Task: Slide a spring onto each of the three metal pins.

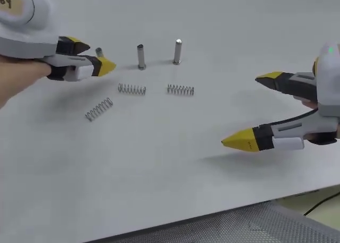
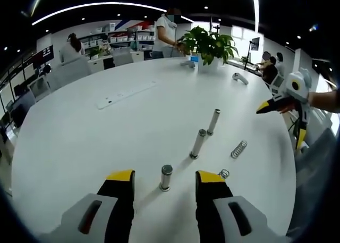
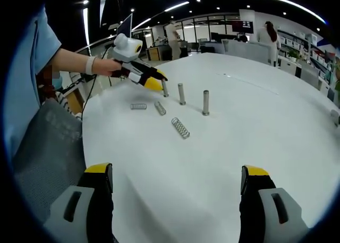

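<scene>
On the white worktop (image 1: 170,163) three metal pins stand upright in a row, long axes vertical: the left pin (image 1: 99,52), the middle pin (image 1: 141,57) and the right pin (image 1: 177,51). All three are bare. Just in front of them, toward the person, three springs lie flat. The middle spring (image 1: 132,89) and right spring (image 1: 180,90) have their long axes roughly parallel to the row. The left spring (image 1: 99,109) lies at an angle, its far end pointing right. None touches a pin.

The left gripper (image 2: 166,175) has its jaws apart and straddles the left pin, one jaw on either side with a gap to each, so it grips nothing. That placing reads as readiness to steady the pin so it does not topple while a spring goes over it.

The right gripper (image 3: 177,171) hovers well apart from the parts over bare worktop, jaws spread wide and empty, pointing toward the springs. It is likely set to pick one up. A flat-lying spring must be turned upright, its axis in line with a pin, before it can slide down.
</scene>
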Demonstrator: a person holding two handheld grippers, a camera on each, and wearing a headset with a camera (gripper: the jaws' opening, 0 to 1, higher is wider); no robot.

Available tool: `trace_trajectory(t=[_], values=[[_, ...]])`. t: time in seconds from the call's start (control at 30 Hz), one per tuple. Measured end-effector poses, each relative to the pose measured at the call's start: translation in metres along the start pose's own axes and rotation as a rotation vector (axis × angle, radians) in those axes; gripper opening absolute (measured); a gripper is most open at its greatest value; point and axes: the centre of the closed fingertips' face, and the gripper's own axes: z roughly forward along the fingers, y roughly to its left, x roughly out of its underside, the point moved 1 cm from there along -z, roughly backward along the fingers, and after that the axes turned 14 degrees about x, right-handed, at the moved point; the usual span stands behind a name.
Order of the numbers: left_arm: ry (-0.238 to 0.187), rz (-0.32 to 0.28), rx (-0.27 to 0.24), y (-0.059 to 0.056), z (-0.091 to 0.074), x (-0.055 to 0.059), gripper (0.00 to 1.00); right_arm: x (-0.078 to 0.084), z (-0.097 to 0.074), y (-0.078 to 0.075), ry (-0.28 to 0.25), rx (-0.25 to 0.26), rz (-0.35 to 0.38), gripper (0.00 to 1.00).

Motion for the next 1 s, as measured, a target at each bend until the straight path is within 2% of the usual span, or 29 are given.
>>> trace_trajectory(t=[0.13, 0.23, 0.3, 0.33, 0.5, 0.73, 1.0], values=[[-0.009, -0.005, 0.013, -0.003, -0.001, 0.002, 0.59, -0.002, 0.000, -0.002, -0.006, 0.009, -0.002, 1.00], [-0.019, -0.003, 0.031, -0.007, -0.002, 0.002, 0.69, -0.003, 0.000, -0.003, -0.008, 0.011, -0.003, 1.00], [-0.035, 0.007, 0.030, -0.008, -0.005, 0.000, 0.73, -0.003, 0.000, -0.004, -0.007, 0.012, -0.006, 1.00], [-0.049, 0.000, 0.042, -0.010, -0.004, -0.001, 0.79, -0.003, 0.000, -0.004, -0.008, 0.013, -0.007, 1.00], [-0.045, 0.009, 0.056, -0.013, -0.005, 0.001, 0.96, -0.005, -0.001, -0.007, -0.015, 0.025, -0.010, 1.00], [-0.058, -0.010, 0.089, -0.015, -0.008, 0.001, 0.98, -0.010, -0.001, -0.013, -0.025, 0.047, -0.015, 1.00], [-0.073, -0.008, 0.072, -0.012, -0.019, 0.005, 0.98, -0.013, -0.003, -0.020, -0.033, 0.065, -0.008, 1.00]])
